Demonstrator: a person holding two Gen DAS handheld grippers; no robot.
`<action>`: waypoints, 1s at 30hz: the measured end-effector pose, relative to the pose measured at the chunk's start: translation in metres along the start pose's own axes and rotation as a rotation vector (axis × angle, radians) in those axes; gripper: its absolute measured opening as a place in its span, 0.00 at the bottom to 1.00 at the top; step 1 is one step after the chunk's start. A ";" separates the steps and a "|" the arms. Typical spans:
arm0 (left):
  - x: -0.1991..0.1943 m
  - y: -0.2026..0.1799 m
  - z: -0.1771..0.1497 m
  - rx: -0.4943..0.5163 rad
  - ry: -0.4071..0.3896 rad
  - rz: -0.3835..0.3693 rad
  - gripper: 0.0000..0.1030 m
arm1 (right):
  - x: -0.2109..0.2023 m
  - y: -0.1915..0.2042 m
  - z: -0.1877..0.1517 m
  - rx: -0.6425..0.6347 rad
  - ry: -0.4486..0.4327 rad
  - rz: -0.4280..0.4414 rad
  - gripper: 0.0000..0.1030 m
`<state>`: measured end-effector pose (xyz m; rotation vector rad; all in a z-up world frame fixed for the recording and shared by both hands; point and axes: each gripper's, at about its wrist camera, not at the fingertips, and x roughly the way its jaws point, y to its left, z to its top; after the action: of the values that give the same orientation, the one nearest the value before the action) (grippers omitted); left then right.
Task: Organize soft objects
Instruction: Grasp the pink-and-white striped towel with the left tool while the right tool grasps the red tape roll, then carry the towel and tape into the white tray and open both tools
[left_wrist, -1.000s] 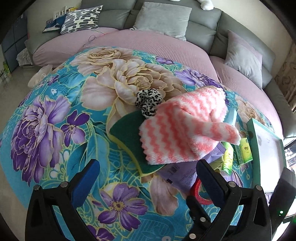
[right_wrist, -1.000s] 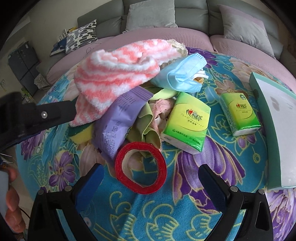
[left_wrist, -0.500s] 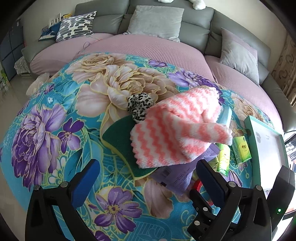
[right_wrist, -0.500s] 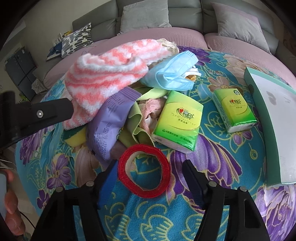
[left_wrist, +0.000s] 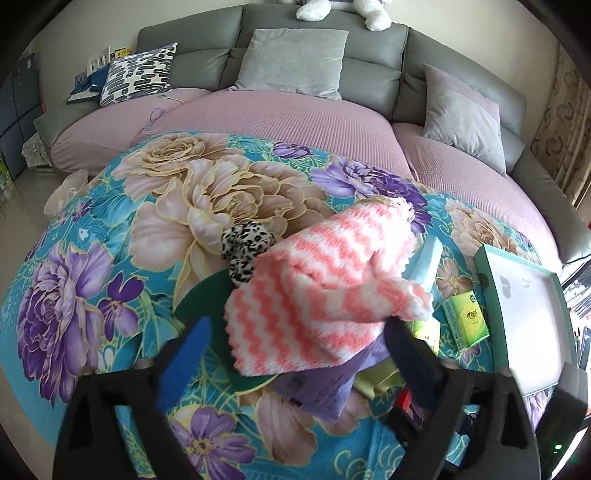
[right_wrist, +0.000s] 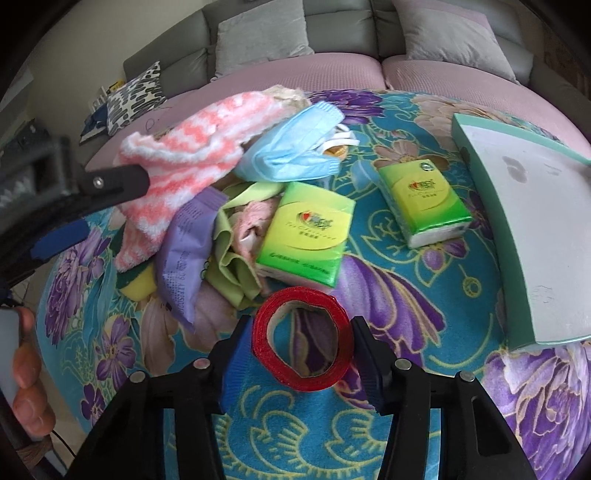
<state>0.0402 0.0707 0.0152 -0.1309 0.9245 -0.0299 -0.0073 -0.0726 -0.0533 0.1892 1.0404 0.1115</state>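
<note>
A pink-and-white zigzag towel (left_wrist: 317, 295) lies on a pile on the flowered blanket (left_wrist: 110, 295). My left gripper (left_wrist: 295, 350) is over its near edge with the jaws closing. The towel sits between the fingers, and the left pad (left_wrist: 188, 347) stands clear of it. In the right wrist view the towel (right_wrist: 192, 155) tops a purple packet (right_wrist: 188, 251) and a yellow-green cloth (right_wrist: 236, 266). My right gripper (right_wrist: 301, 350) is closing on a red ring (right_wrist: 266, 332), with both pads against its sides. A leopard scrunchie (left_wrist: 245, 245) lies behind the towel.
A blue face mask (right_wrist: 295, 147), two green tissue packs (right_wrist: 306, 236) (right_wrist: 424, 199) and a teal-rimmed tray (right_wrist: 535, 221) lie to the right. A green-and-yellow sponge (left_wrist: 207, 295) sits under the towel. A grey sofa (left_wrist: 295, 92) with cushions curves behind. A hand (right_wrist: 26, 369) holds the left gripper.
The right jaws have come in from wide apart to both sides of the red ring. The left jaws have narrowed around the towel, and the left view has pulled back a little.
</note>
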 end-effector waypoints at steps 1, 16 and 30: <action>0.001 -0.002 0.000 0.003 -0.001 -0.007 0.78 | -0.001 -0.003 0.001 0.008 -0.004 0.001 0.54; 0.008 -0.007 -0.003 -0.007 0.000 -0.111 0.06 | -0.063 -0.028 0.009 0.069 -0.156 -0.045 0.54; -0.079 -0.079 0.041 0.142 -0.214 -0.208 0.06 | -0.127 -0.078 0.044 0.170 -0.307 -0.126 0.54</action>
<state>0.0276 0.0026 0.1118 -0.0964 0.6901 -0.2692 -0.0328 -0.1763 0.0592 0.2851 0.7528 -0.1183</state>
